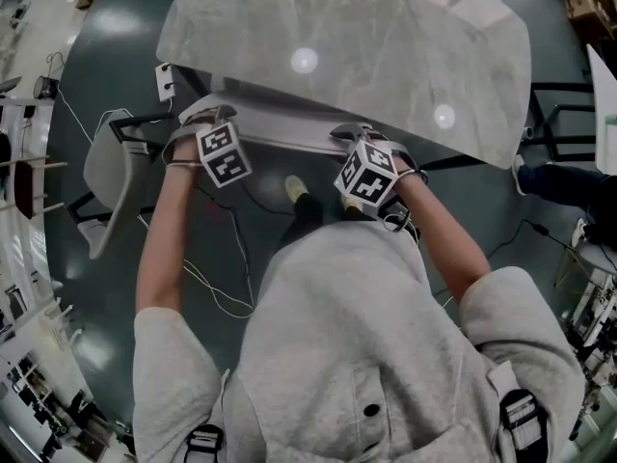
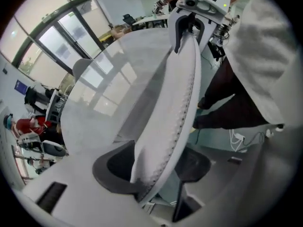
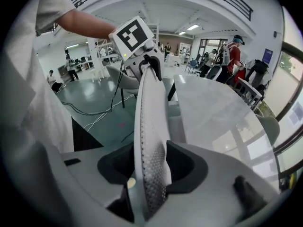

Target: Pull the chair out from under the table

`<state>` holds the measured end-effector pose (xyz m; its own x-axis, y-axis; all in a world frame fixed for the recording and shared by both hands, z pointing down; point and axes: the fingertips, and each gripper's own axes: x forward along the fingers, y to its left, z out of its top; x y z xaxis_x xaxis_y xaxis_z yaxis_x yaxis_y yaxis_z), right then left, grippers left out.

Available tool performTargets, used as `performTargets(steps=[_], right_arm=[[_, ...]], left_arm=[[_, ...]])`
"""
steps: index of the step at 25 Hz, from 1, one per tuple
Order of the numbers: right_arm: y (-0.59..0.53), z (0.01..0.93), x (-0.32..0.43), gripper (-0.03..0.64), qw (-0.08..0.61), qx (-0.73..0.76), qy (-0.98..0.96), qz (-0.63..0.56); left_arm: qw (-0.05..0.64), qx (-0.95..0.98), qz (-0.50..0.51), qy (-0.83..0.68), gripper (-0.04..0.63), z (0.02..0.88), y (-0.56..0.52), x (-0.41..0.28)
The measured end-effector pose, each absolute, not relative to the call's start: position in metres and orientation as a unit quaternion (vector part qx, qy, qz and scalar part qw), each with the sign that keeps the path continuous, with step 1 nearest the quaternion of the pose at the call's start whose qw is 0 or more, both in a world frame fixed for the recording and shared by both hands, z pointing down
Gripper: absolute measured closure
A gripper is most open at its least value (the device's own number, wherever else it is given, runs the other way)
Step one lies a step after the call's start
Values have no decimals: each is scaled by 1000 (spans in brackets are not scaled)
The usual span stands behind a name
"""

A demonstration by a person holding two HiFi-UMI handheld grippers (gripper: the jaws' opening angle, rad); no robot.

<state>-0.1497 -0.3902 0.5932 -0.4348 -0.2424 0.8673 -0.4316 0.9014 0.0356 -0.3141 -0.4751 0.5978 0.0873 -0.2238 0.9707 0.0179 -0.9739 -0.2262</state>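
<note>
Nearest, between the jaws of the left gripper (image 2: 156,171): top rim of the backrest (image 2: 177,93) of the chair (image 1: 280,128), jaws apart on either side of it and not pressing, a slit of floor (image 2: 171,183) showing beside the right-hand pad. Same at the right gripper (image 3: 151,167): jaws wide, astride the perforated rim, a clear gap on the left side, the right pad close against the shell or just off it, hard to tell which. Beyond each pair of jaws, farther along the rim: the other gripper, likewise astride, giving one hold towards each end of the backrest. Ahead of both jaws, just past the rim: table (image 1: 366,37), near edge just beyond the backrest, seat hidden beneath, chair tucked fully under. Farther out, left of the left jaws and well apart: a second chair (image 1: 106,177). Behind the jaws: cables (image 1: 217,278) on the floor, near the feet (image 1: 296,189). Step in hand, as judged: grasping before the pull. Seat both jaws deeper over the rim, close both together for a square bite on the shell, then draw straight back from the table, level and with equal pull on each side, to keep the chair from slewing or tipping. Start slowly; likely to slip off a thin smooth shell if clamped only at the tips. Mind cables and feet in the path behind.
</note>
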Motion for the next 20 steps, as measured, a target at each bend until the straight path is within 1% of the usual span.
performTargets(steps=[3,4,6,7,9,20], right_arm=[[-394,607,-151,445,510,193,-833,91],[-395,613,-151,446,521,190,-828,84],[-395,621,-151,482,548,181,-815,55],[-395,623,-151,516,558,177,-810,39],[-393,624,-152,541,565,171,-807,22],[-382,629,-131,563,569,139,-811,0]], left_arm=[[117,-686,-718,5,441,610,-475,-320],[127,-673,-729,-18,461,616,-473,-321],[143,-665,-731,-57,508,623,-470,-322],[146,-670,-725,-69,512,624,-468,-321],[145,-684,-711,-78,519,624,-465,-319],[138,-700,-699,-44,535,627,-445,-300]])
